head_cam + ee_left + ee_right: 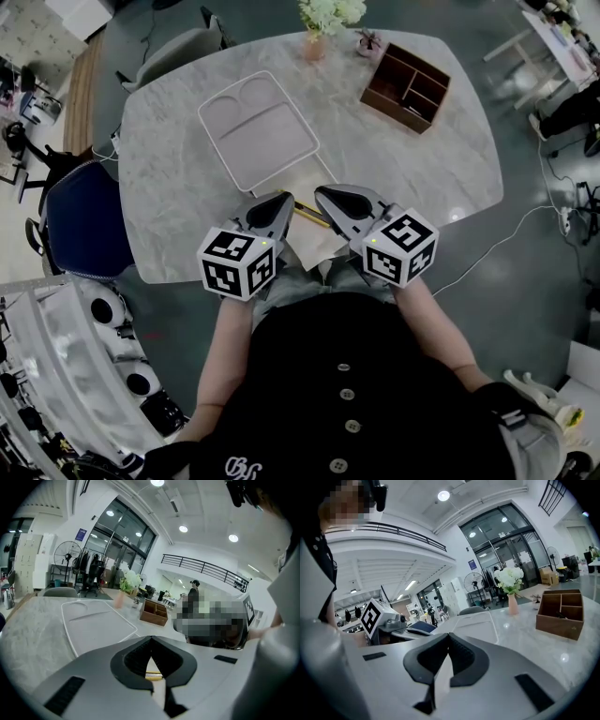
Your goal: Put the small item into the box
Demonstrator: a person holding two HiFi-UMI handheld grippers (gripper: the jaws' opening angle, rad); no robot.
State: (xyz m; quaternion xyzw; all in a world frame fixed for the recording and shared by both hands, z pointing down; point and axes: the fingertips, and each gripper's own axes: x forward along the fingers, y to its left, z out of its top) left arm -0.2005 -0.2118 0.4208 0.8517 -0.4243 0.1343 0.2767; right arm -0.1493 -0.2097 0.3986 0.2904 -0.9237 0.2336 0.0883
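Since both claws are pinched closed with nothing between their pads, the left gripper [281, 202] and right gripper [326, 197] resting low at the near edge of the marble table [178, 187], the pickup seems not yet begun. Just beyond their tips, at 12 o'clock, lies the small item, a slim yellow pencil-like stick [309, 215], partly on a sheet of beige paper [314, 246]. A white divided tray [272, 141] sits farther off at 11 o'clock, and the compartmented wooden box [394, 111] stands well apart at 1 o'clock, near a pink vase of flowers [315, 45]. A good grasp would probably open the right claw, straddle the stick across its narrow width near the middle, and close without catching the paper; the longest compartment looks the safest target. As for writing, the pale embroidery [242, 466] on the person's dark garment is illegible, the cubes carry only black-and-white square markers, and the blue wall sign [80, 534] is too small to read.
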